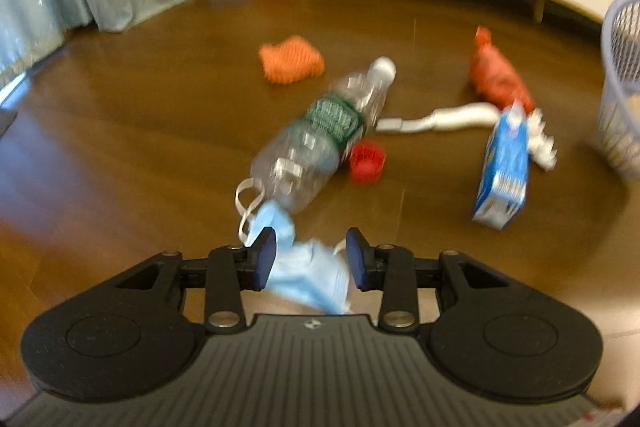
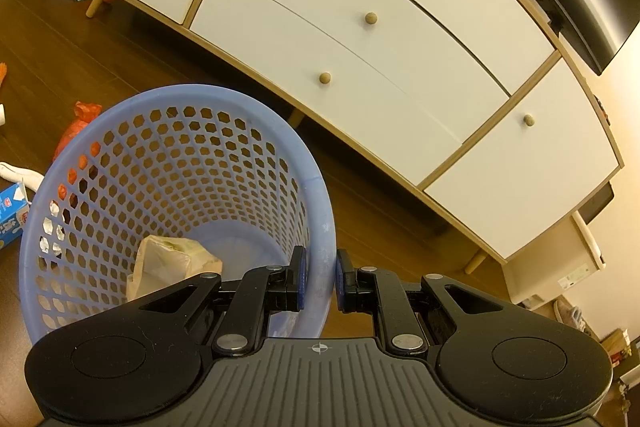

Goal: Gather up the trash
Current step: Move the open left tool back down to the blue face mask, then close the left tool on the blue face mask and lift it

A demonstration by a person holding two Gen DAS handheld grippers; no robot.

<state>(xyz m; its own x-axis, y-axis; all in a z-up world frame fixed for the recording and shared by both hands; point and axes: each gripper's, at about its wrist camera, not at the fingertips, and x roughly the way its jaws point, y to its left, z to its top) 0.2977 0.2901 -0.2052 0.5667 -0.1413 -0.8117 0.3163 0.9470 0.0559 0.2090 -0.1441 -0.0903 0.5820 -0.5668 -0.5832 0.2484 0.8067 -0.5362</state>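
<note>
Left wrist view, blurred by motion. Left gripper (image 1: pixel 311 254) sits low over the brown wood floor (image 1: pixel 120 155), jaws spread wide. A crumpled pale-blue face mask (image 1: pixel 308 273) lies between the blue pads (image 1: pixel 265 259); its left edge touches or overlaps the left pad, the right pad stands clear of it. Cannot tell whether the mask rests on the floor or hangs from the pad. White ear loops (image 1: pixel 246 205) trail out toward the upper left.

Just past the mask: a clear plastic bottle (image 1: pixel 320 139) on its side, green label, white cap pointing away, walls dented. A red bottle cap (image 1: pixel 367 159) sits touching or just beside its flank. Farther off, an orange mesh scrap (image 1: pixel 291 59). To the right, a tied red plastic bag (image 1: pixel 498 73), a white squeezed tube (image 1: pixel 440 118), a blue carton (image 1: pixel 505 171) tilted on its base, and crumpled white paper (image 1: pixel 542 143) behind the carton.

Lavender lattice basket (image 1: pixel 620 83) at the far right edge of this view, well apart from the mask.

Right wrist view, sharp. Right gripper (image 2: pixel 319 279) straddles the basket's rim, one pad inside and one outside, jaws narrow and clamped on the wall. Basket holds a crumpled beige paper bag (image 2: pixel 168 263) at the bottom. White cabinet (image 2: pixel 360 67) with round wooden knobs stands behind.
</note>
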